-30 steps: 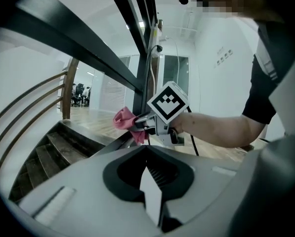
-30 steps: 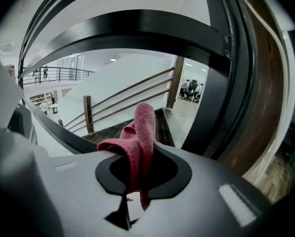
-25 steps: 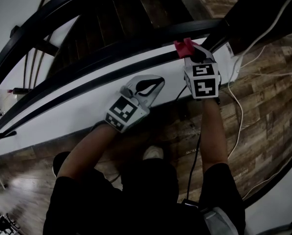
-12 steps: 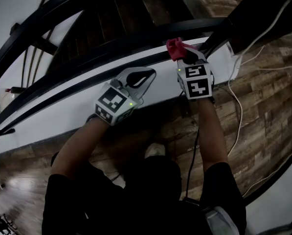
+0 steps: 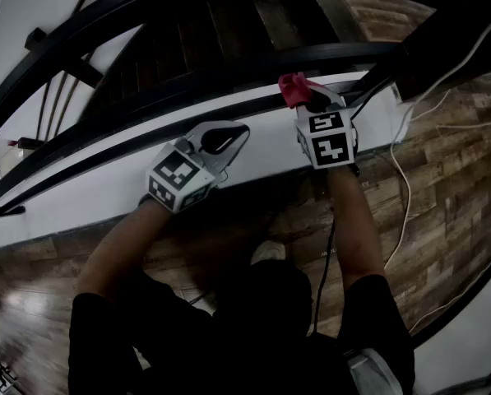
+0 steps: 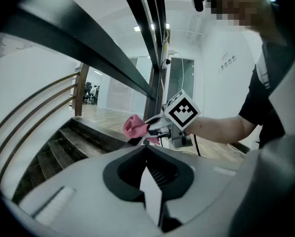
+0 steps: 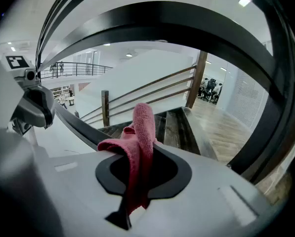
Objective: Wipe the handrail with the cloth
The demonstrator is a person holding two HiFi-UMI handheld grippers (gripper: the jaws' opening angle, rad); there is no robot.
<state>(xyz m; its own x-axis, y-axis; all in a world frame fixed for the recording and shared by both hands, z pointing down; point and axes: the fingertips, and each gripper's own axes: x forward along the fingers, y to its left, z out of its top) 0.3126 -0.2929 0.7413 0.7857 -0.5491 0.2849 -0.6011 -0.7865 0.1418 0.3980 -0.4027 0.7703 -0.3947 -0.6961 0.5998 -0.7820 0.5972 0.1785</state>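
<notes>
A red cloth (image 5: 292,88) is pinched in my right gripper (image 5: 311,102), which is shut on it and held up at the thin black lower rail (image 5: 146,135) of the curved handrail (image 5: 229,66). I cannot tell whether cloth and rail touch. In the right gripper view the cloth (image 7: 140,142) hangs out of the right gripper (image 7: 146,154) under the broad dark handrail (image 7: 187,28). My left gripper (image 5: 233,134) is shut on nothing, a hand's width left of the right one, in front of the white stringer. The left gripper view shows the left gripper (image 6: 148,154), the cloth (image 6: 135,127) and the handrail (image 6: 88,53).
Dark wooden stair treads (image 5: 229,23) lie behind the rails. A white stringer wall (image 5: 97,192) runs under them. White cables (image 5: 397,179) trail over the wood floor on the right, and a black cable (image 5: 327,245) hangs beside my right forearm. A shoe (image 5: 266,253) shows below.
Both grippers have shifted left along the rail, the right one carrying the cloth with it. The left gripper moved further left and slightly down.
</notes>
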